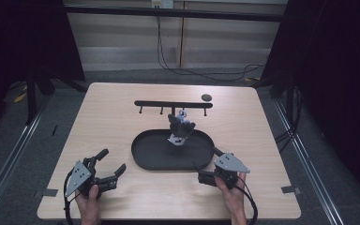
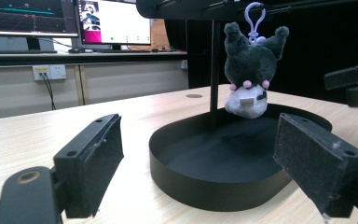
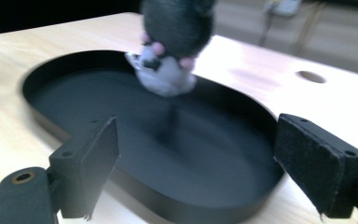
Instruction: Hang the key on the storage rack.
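Nearest, at the front edge of the pale wood-grain table [image 1: 122, 201]: two hands, each gripping a black two-jaw gripper with a grey three-cornered plate on top. Left gripper [image 1: 110, 168] at the front left corner, jaws spread wide, nothing between them, angled toward the middle of the table. In the left gripper view, both black padded jaws well apart, framing the tray ahead. Right gripper [image 1: 213, 154] at the front right, just beside the near right end of the tray, held by the right hand [image 1: 232, 197]. In the right gripper view, jaws likewise wide apart and empty, directed over the tray rim; picture blurred.

Mid-table: shallow black oval tray [image 1: 143, 152] with a low upright wall, lying flat. Interior bare and dark.

Above the tray's far side: small dark grey and white plush toy keychain [image 1: 180, 129] with pink dots and a pale lilac clasp, hanging upside down, ears uppermost in the left gripper view. Hangs from the rack, clear of the tray floor, not touched by either gripper.

Beyond: black horizontal bar rack [image 1: 154, 103] with short pegs, on a thin black post.

Further back right: small dark round disc [image 1: 206, 97] on the tabletop. Nature undetermined.

Background in the left gripper view: lit monitors [image 2: 114, 21] on a desk.
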A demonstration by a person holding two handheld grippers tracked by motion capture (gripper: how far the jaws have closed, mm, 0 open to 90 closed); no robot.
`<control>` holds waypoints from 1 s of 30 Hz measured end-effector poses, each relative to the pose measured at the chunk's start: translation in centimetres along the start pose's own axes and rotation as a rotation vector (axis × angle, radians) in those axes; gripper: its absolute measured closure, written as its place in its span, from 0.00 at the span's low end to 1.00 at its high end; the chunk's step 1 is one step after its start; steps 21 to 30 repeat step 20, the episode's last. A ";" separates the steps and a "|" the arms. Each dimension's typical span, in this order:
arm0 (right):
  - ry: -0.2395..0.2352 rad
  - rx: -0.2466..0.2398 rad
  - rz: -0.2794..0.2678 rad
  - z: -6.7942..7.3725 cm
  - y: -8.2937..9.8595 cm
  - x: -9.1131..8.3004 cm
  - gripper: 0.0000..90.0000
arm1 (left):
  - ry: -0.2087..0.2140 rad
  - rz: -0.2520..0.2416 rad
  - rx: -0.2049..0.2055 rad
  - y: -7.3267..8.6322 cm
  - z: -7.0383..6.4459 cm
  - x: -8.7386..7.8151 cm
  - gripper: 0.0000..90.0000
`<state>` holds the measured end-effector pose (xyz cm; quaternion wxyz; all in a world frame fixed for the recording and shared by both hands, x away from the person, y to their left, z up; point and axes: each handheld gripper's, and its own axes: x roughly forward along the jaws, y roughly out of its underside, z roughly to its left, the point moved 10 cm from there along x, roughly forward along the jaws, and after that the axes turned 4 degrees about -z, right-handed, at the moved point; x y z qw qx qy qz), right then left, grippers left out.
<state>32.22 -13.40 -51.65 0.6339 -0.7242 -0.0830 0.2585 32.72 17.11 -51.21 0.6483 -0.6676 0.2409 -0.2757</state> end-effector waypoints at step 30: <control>0.148 0.042 -0.416 -1.5 -0.1 -3.5 0.15 | 0.000 0.000 -0.001 0.0 0.0 0.0 0.17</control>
